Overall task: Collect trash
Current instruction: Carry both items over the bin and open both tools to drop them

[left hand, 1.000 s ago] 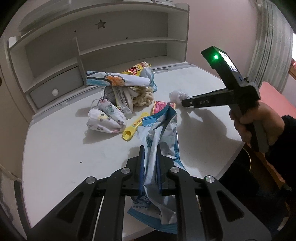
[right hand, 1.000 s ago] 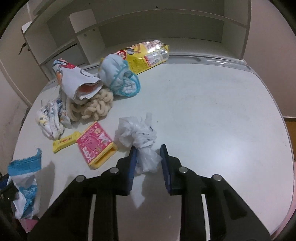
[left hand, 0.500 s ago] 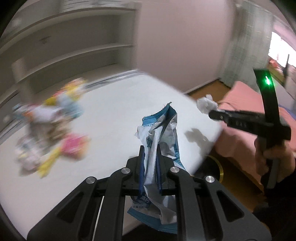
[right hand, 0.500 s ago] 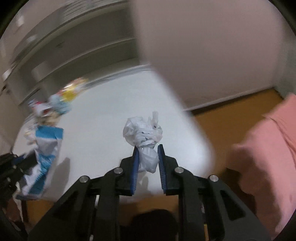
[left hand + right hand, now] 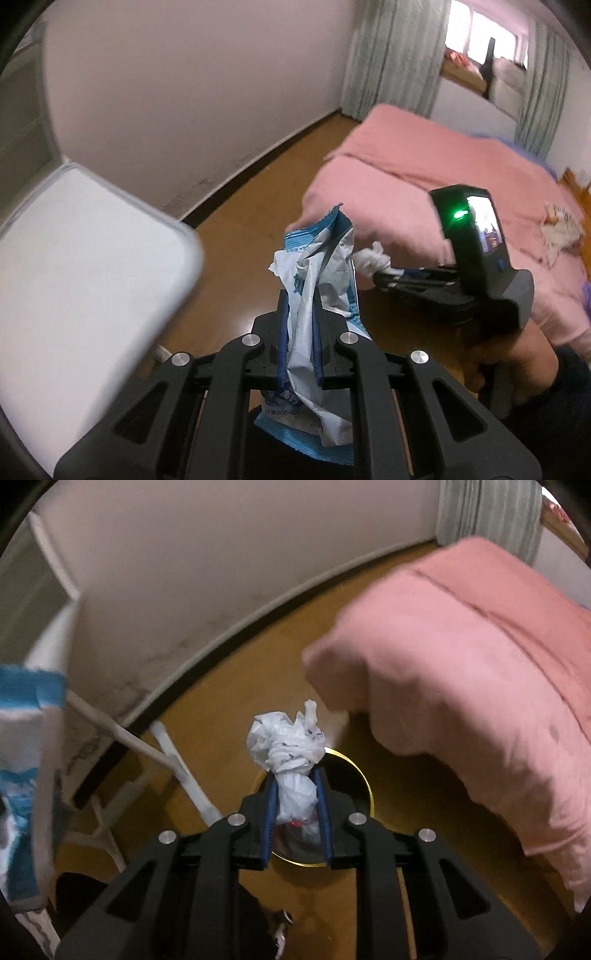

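Observation:
My left gripper [image 5: 299,306] is shut on a crumpled blue and white wrapper [image 5: 317,266], which sticks up past the fingers and hangs out below them. To its right, my right gripper [image 5: 380,275] holds a crumpled white wad [image 5: 373,258]. In the right wrist view that gripper [image 5: 295,775] is shut on the wad [image 5: 288,738], pointing steeply down over a round dark bin with a gold rim [image 5: 365,779] on the floor. The wrapper [image 5: 22,738] shows blurred at the left edge there.
The white desk [image 5: 85,251] is at the left, its legs [image 5: 184,775] beside the bin. A pink bed [image 5: 424,177] fills the right, close to the bin. Wooden floor [image 5: 258,184] runs between them along the wall. A hand [image 5: 509,354] grips the right tool.
Both grippers swung off the desk towards the floor by the bed, each keeping its load. The right gripper closed on the wad, lifted it and now hangs over the bin.

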{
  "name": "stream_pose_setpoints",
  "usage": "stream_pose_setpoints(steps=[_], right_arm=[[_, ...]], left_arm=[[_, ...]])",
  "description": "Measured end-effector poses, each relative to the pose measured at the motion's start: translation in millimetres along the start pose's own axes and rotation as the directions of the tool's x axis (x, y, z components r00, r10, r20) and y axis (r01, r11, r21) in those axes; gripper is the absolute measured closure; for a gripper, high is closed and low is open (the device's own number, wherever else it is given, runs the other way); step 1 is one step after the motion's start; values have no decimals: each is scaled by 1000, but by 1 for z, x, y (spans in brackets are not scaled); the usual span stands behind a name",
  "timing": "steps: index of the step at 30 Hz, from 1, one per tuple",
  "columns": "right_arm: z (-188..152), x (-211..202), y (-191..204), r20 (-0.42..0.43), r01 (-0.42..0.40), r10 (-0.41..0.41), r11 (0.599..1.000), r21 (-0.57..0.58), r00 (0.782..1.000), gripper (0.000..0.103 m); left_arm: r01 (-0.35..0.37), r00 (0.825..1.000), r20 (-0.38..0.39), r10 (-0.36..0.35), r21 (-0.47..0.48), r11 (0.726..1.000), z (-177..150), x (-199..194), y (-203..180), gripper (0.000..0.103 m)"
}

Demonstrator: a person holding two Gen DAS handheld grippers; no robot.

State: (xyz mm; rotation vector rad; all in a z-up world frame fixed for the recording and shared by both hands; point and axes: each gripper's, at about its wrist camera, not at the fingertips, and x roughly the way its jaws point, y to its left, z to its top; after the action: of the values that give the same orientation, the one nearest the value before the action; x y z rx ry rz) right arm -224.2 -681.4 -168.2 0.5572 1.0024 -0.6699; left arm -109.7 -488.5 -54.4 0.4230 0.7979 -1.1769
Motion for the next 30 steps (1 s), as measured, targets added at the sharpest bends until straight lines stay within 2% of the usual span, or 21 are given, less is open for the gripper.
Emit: stream_pose_setpoints(steps=[5, 8, 19, 20, 21, 22, 24, 30], right_arm=[[-14, 59, -24, -135, 29, -23, 999, 37, 991, 83], [-21, 77, -35, -186, 11, 1, 998, 66, 983, 83], [-28, 85, -43, -200, -27, 45, 995, 94, 979, 82], [-28, 84, -43, -197, -32, 51, 995, 97, 979, 81], [-28, 83, -43, -196, -37, 55, 994, 98, 979, 73], [-27, 81, -43, -190, -39, 58, 994, 100, 980, 57], [-24, 76, -43, -165, -35, 50, 995, 97, 985, 39], [-19, 64, -53, -116, -17, 34, 990, 143, 993, 39]], left_arm=[[28, 996, -86, -30, -14, 1000, -9, 58, -6, 93], [25, 992, -126, -27, -17, 1000, -14, 83, -8, 93], [29, 982, -186, -34, -31, 999, -16, 122, -18, 93], [28, 981, -190, -33, -30, 999, -16, 124, -18, 93], [29, 980, -195, -34, -31, 999, -16, 126, -18, 93], [28, 980, -197, -33, -30, 999, -15, 126, -20, 93], [25, 979, -203, -31, -31, 999, -16, 128, -20, 93], [34, 973, -224, -44, -49, 998, -18, 141, -18, 93]])
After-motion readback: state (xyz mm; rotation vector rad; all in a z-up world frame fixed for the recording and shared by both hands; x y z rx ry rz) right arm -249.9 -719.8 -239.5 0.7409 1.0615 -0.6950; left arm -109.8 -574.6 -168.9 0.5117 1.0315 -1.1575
